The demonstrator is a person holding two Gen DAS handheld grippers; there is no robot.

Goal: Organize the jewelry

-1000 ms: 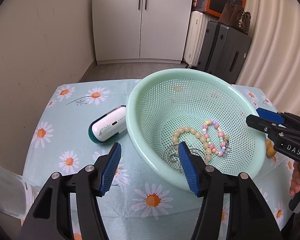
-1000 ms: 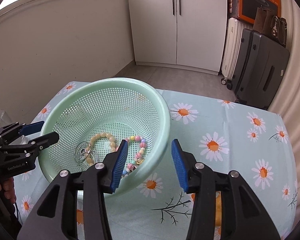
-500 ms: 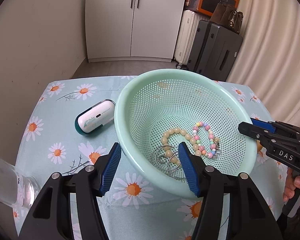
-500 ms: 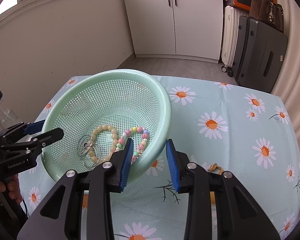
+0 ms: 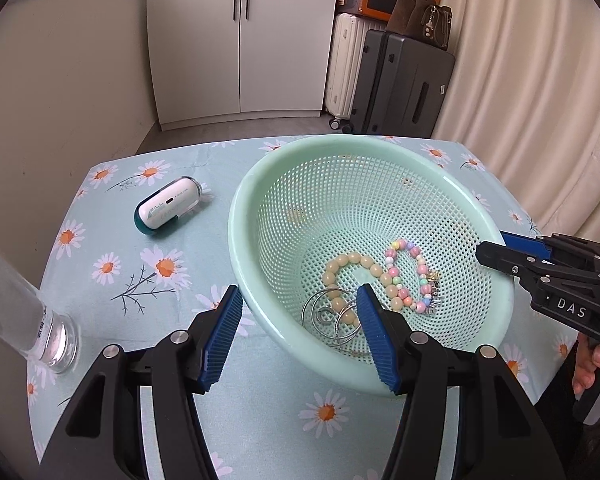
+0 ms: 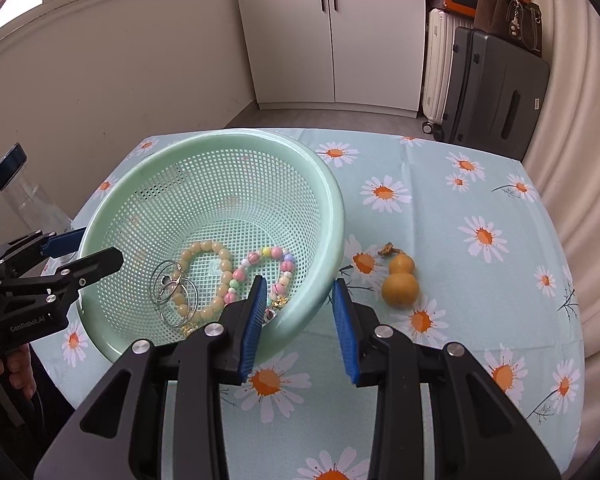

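A mint-green perforated basket (image 5: 260,184) (image 6: 332,200) stands on the daisy tablecloth. In it lie a cream bead bracelet (image 5: 350,262) (image 6: 204,248), a pastel bead bracelet (image 5: 410,276) (image 6: 276,254) and silver hoop rings (image 5: 326,314) (image 6: 172,288). My left gripper (image 5: 300,336) is open, its jaws straddling the basket's near-left rim without touching it. My right gripper (image 6: 298,324) is open, its jaws either side of the basket's near-right rim. Each gripper shows in the other's view, the right (image 5: 500,252) and the left (image 6: 80,256).
A white and teal capsule-shaped case (image 5: 168,210) lies left of the basket. A clear glass bottle (image 5: 24,312) (image 6: 32,196) stands at the table's left edge. A small orange gourd (image 6: 400,280) lies right of the basket. Suitcases and a cupboard stand beyond the table.
Both grippers have drawn back from the basket and risen a little. The right jaws narrowed, then opened wider. The jewelry has not moved.
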